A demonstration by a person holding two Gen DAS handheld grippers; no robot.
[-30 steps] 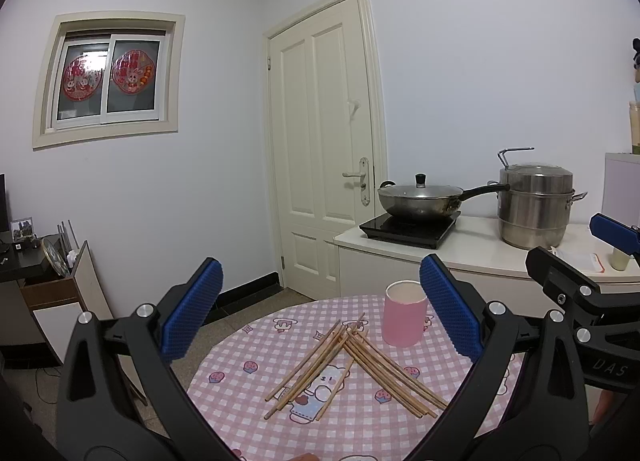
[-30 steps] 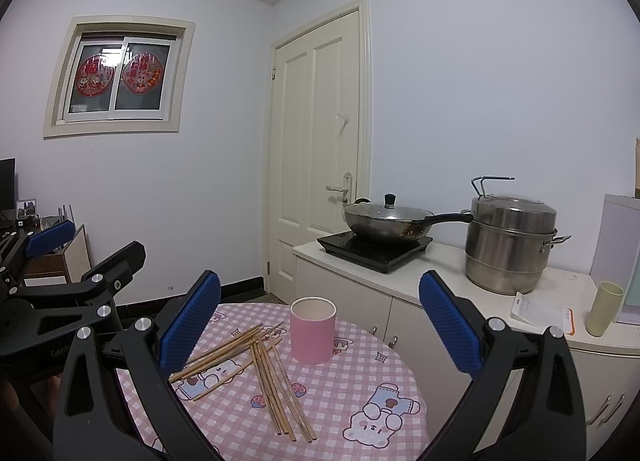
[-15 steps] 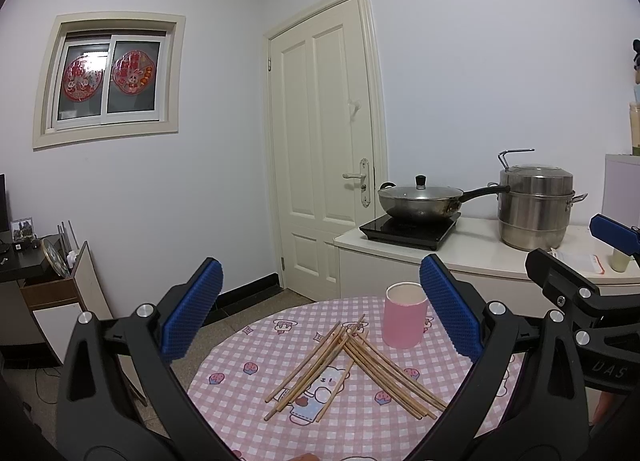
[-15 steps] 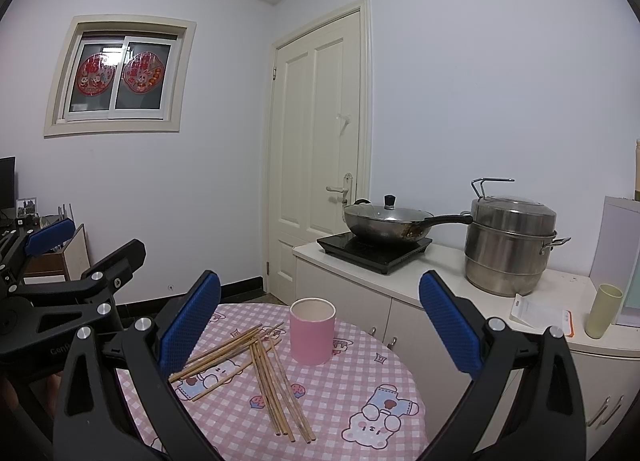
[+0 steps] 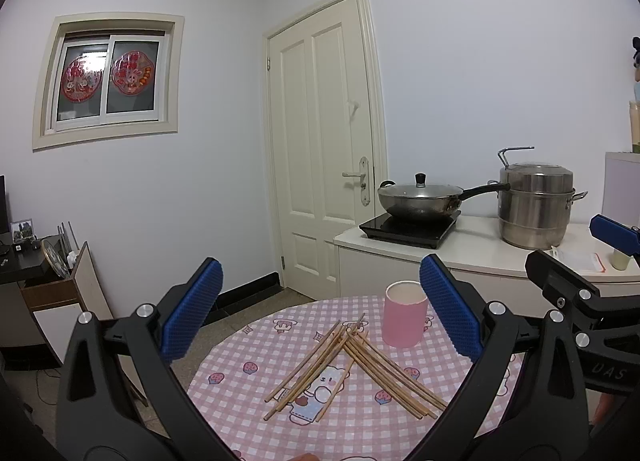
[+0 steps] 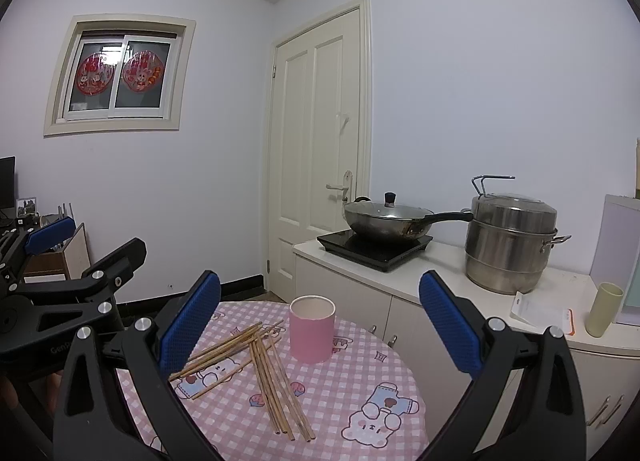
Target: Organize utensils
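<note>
Left gripper (image 5: 320, 321) hangs above the near edge of the round table (image 5: 248, 345), its blue-padded fingers (image 5: 192, 313) wide apart and holding nothing. Right gripper (image 6: 320, 325) is likewise spread and empty, held beside it to the right. Wooden chopsticks (image 5: 352, 365) lie loose on the pink checked cloth in two fanned bundles whose far ends meet. A pink cup (image 5: 403, 314) stands upright just beyond them, to the right, apart from both grippers. On the far counter (image 6: 440, 281) sit a lidded wok (image 6: 386, 221) and a steel steamer pot (image 6: 512, 245).
</note>
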